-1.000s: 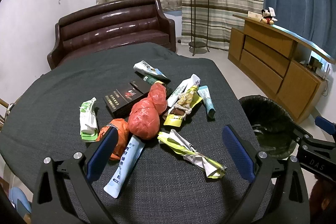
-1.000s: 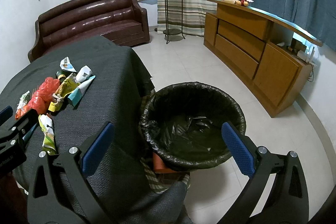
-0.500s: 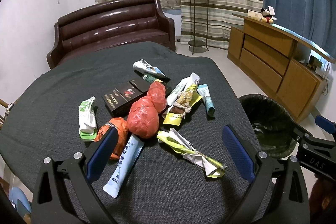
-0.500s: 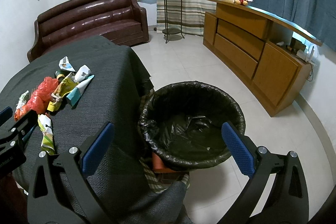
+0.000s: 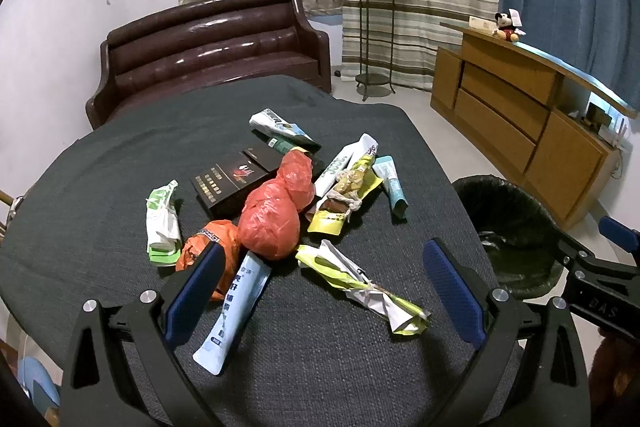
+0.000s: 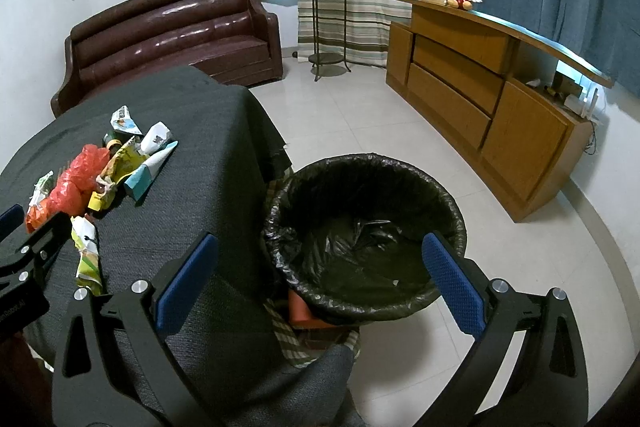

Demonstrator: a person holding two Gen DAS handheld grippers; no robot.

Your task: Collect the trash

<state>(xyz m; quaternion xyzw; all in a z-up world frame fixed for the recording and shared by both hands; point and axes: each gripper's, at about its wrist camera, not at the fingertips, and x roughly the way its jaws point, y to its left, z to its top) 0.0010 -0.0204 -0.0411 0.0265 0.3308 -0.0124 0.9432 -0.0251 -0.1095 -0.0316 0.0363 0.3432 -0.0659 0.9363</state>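
A pile of trash lies on the dark table [image 5: 100, 163]: a red plastic bag [image 5: 272, 219], an orange bag [image 5: 204, 247], a black box [image 5: 228, 183], a light blue tube [image 5: 234, 303], a crumpled yellow-green wrapper [image 5: 360, 283], a green-white wrapper [image 5: 162, 219] and several more. My left gripper [image 5: 324, 283] is open and empty, just above the near side of the pile. My right gripper [image 6: 316, 279] is open and empty above the black-lined trash bin [image 6: 364, 235], which also shows in the left wrist view [image 5: 516, 227]. The pile shows at the left of the right wrist view [image 6: 100, 183].
A brown leather sofa [image 5: 208, 43] stands behind the table. A plant stand [image 5: 374, 27] is by the striped curtains. A wooden sideboard [image 6: 480, 87] runs along the right wall. Tiled floor [image 6: 360, 115] lies between the table and the sideboard.
Both grippers have drifted only slightly; the pile and bin keep nearly the same place in view. Both stay open and empty.
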